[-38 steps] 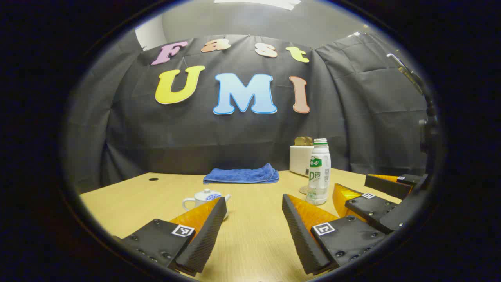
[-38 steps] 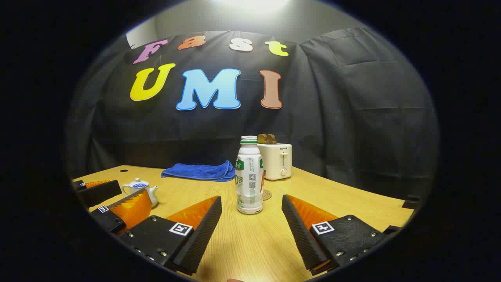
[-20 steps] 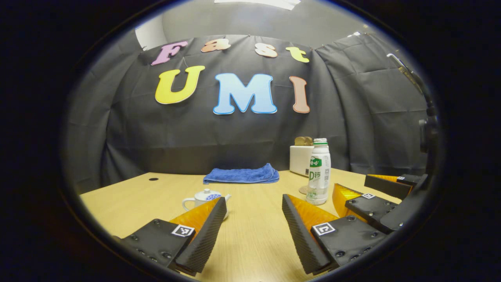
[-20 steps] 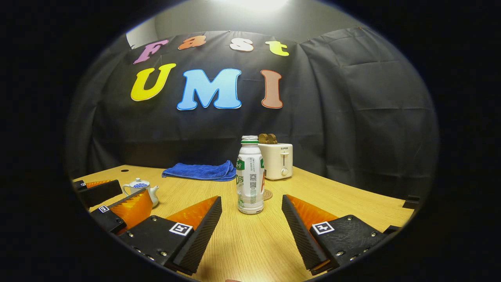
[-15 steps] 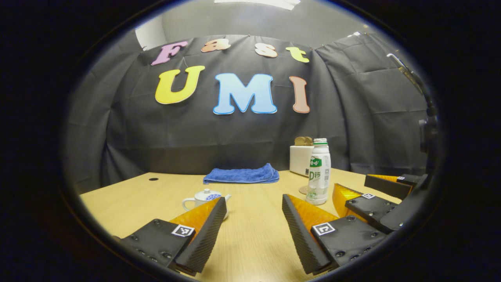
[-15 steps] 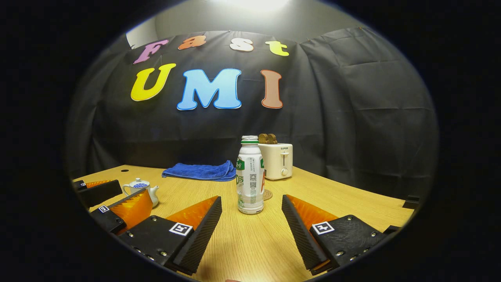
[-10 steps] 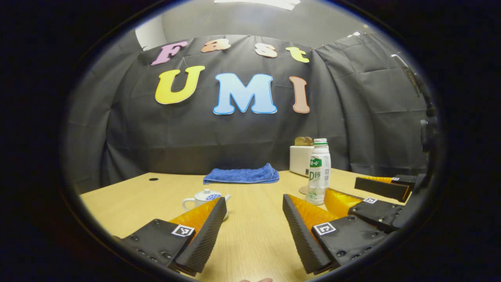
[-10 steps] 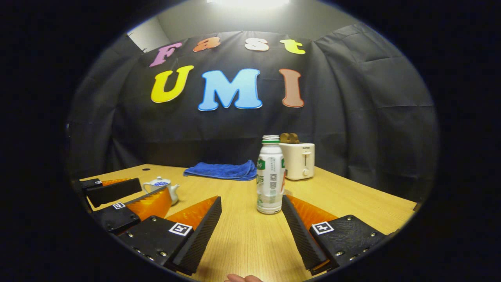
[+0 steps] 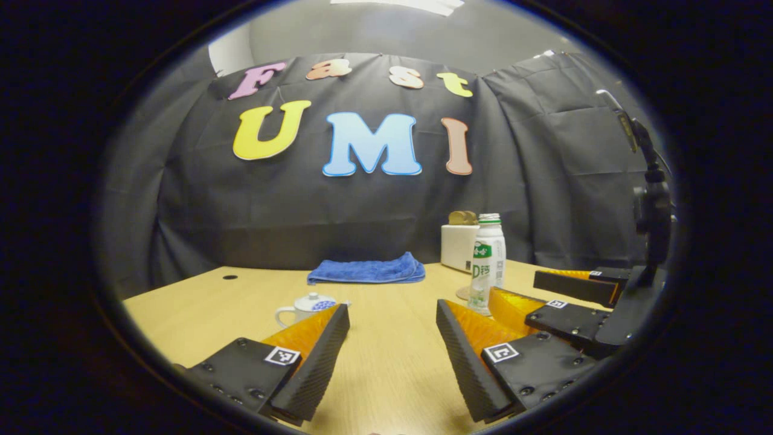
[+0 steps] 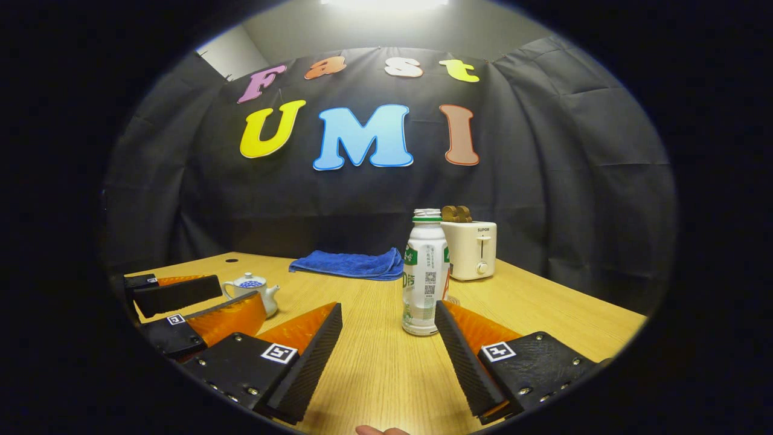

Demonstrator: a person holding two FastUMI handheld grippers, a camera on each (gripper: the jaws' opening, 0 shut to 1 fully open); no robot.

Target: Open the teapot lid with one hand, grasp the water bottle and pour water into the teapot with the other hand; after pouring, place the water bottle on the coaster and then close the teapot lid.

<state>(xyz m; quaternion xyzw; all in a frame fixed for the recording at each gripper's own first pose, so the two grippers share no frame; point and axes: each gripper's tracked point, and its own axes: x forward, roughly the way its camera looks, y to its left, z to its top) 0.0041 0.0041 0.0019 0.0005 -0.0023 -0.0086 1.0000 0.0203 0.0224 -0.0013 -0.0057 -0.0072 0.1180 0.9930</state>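
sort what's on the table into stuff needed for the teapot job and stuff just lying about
Needed:
teapot with its lid on
water bottle
coaster
left gripper
right gripper

Lying about:
blue towel
toaster with toast

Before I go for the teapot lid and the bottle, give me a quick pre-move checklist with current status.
1. Lid seated on teapot: ok, not yet opened.
2. Left gripper open and empty: ok.
3. Right gripper open and empty: ok.
4. Water bottle upright on the table: ok.
5. Bottle cap off for pouring: ok, the mouth looks open.
6. Coaster free for the bottle: cannot tell, mostly hidden behind the bottle.
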